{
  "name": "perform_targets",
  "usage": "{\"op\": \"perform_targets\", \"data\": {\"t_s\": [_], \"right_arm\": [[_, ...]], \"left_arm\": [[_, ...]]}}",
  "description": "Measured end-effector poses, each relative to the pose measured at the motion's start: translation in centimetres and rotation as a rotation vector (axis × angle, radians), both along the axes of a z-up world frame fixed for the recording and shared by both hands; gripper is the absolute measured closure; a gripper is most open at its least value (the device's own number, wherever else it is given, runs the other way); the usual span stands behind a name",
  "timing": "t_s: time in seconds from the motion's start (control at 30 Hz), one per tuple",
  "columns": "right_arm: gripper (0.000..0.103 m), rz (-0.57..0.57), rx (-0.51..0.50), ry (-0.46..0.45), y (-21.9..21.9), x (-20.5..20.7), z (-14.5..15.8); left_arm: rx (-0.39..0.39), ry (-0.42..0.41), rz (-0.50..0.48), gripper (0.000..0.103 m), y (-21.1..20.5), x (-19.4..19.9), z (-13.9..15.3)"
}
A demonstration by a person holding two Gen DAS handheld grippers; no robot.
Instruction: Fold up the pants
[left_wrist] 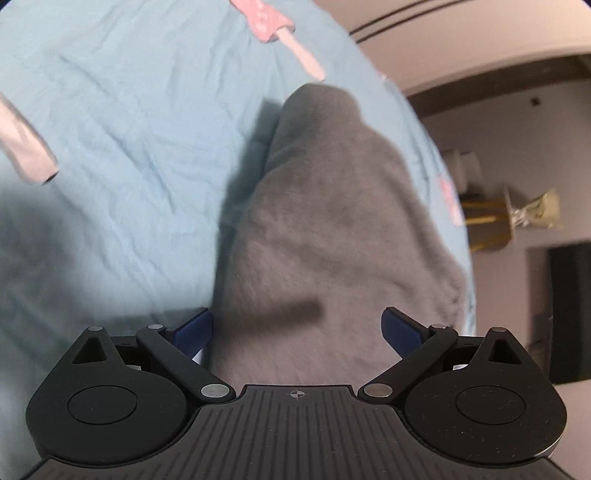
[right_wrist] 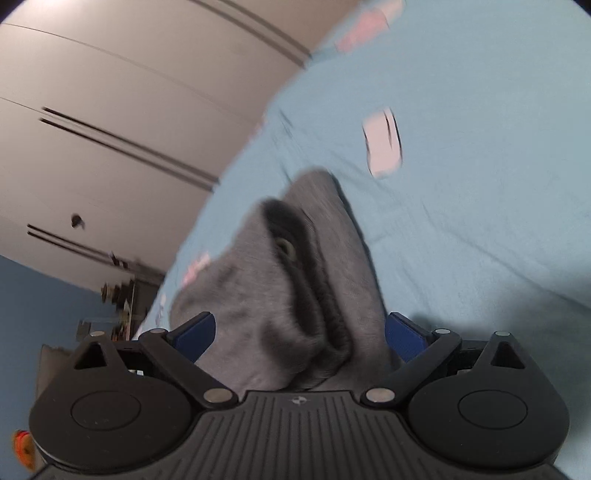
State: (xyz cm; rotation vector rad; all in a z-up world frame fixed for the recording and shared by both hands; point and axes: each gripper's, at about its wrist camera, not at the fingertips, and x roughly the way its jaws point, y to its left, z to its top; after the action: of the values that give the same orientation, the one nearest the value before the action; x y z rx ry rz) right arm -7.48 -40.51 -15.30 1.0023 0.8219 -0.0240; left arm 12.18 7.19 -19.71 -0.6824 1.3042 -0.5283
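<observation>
Grey sweatpants (left_wrist: 332, 221) lie bunched on a light blue bed sheet (left_wrist: 129, 129), stretching away from the camera. My left gripper (left_wrist: 298, 328) hangs open just above them, and its blue pads (left_wrist: 195, 330) stand wide apart without pressing the cloth. In the right wrist view the pants (right_wrist: 251, 306) show a darker ribbed waistband with a metal eyelet (right_wrist: 284, 248). My right gripper (right_wrist: 300, 332) is open too, with the waistband fold lying loose between its blue pads (right_wrist: 404, 334). Both views are blurred.
The sheet (right_wrist: 480, 203) carries pink printed patches (right_wrist: 382, 147) (left_wrist: 266, 18). A pale wardrobe with dark seams (right_wrist: 92, 110) stands beyond the bed's edge. A shelf with clutter (left_wrist: 517, 218) and a dark opening (left_wrist: 569, 314) lie past the bed on the right.
</observation>
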Motion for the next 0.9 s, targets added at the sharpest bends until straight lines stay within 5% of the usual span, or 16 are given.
{"op": "perform_targets", "data": {"t_s": [0.13,0.5,0.7,0.8,0.9], "right_arm": [[0.005,0.008,0.055,0.03,-1.7,1.7,-2.5],[0.004,0.03,0.266,-0.129,-3.9,4.8,-4.9],[0.004,0.13,0.184,-0.122,-1.9,7.6,-4.7],[0.005,0.156,0.193,-0.16,-1.5,7.7,-4.2],[0.008,0.234,0.113,-0.197,-0.4,7.8,-3.2]], "left_arm": [[-0.077,0.01,-0.054,0.003,0.0,1.1,-1.3],[-0.219,-0.041,-0.161,0.002,-1.0,3.7,-2.9],[-0.241,-0.054,-0.192,0.001,-3.0,4.7,-2.9],[-0.303,-0.158,-0.251,0.001,-3.9,3.8,-1.9],[-0.219,-0.149,-0.259,0.001,-5.1,3.8,-3.2]]}}
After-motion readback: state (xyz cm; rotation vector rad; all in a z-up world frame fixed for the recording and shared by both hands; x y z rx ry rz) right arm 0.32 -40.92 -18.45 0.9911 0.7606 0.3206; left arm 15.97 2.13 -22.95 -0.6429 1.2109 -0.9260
